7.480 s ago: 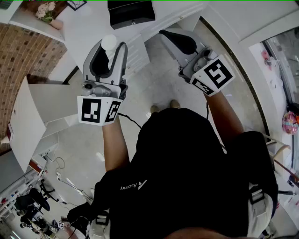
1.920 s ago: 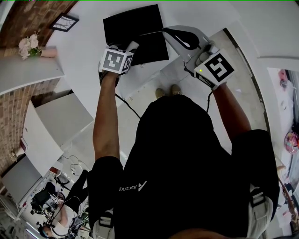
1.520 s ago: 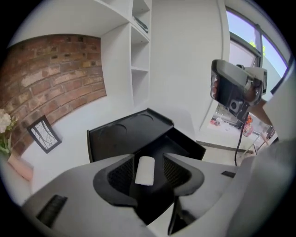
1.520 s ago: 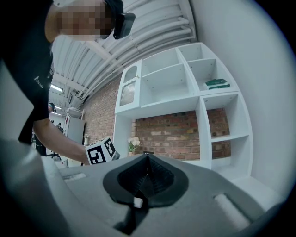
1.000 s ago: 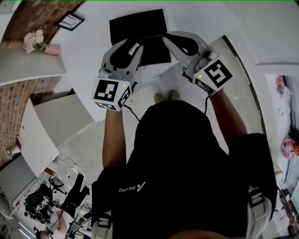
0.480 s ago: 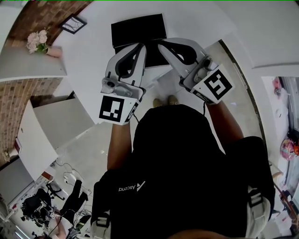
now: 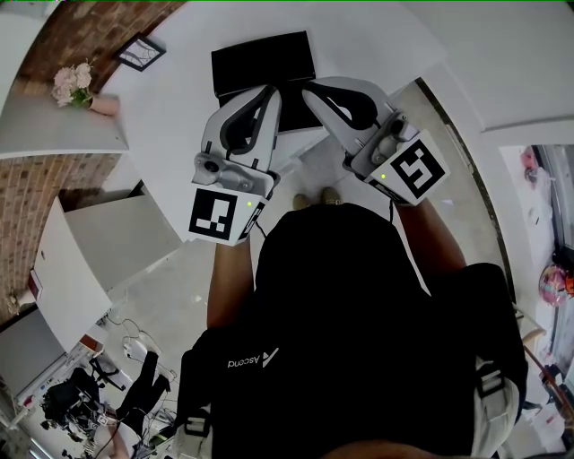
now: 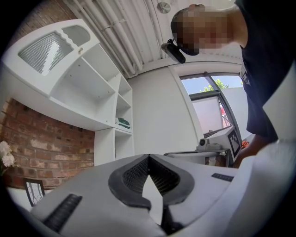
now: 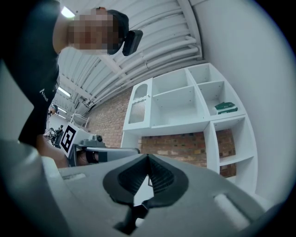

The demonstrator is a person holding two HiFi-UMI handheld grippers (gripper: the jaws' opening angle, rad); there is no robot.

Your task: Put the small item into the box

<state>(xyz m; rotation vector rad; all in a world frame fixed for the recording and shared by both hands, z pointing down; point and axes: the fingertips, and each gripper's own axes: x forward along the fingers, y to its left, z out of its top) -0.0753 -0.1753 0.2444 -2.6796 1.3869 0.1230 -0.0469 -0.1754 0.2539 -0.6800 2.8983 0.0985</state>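
Both tongs were closed and empty. The left gripper (image 8: pixel 148 158) had its ribbed pads meeting at the tips with nothing between them, and the right gripper (image 9: pixel 148 158) showed the same. In the head view both were held above the near edge of the white tabletop (image 7: pixel 175 99), with their tips close together and pointing at the black box (image 7: pixel 263 61). The box sat just beyond the tips, near the middle of that edge.

The small item appeared in no view. It was probably inside the box, but the dark interior could not be made out, so this could not be confirmed.

Procedure for the step in hand, judged to be the release check:
- Look into the box and confirm that the item rests inside before treating the task as done.
- Keep both sets of jaws shut and raised so that neither tip catches the box rim.
- Move each gripper apart from the other, since their tips were nearly touching.

Surroundings: a picture frame (image 7: pixel 139 51) lay toward the tabletop's left edge, well apart from the box. Pink flowers (image 7: pixel 72 82) stood on a separate ledge by the brick wall (image 7: pixel 67 27). A white shelving unit (image 9: pixel 185 99) with a green object (image 9: pixel 226 108) stood behind. Nothing obstructed the box.
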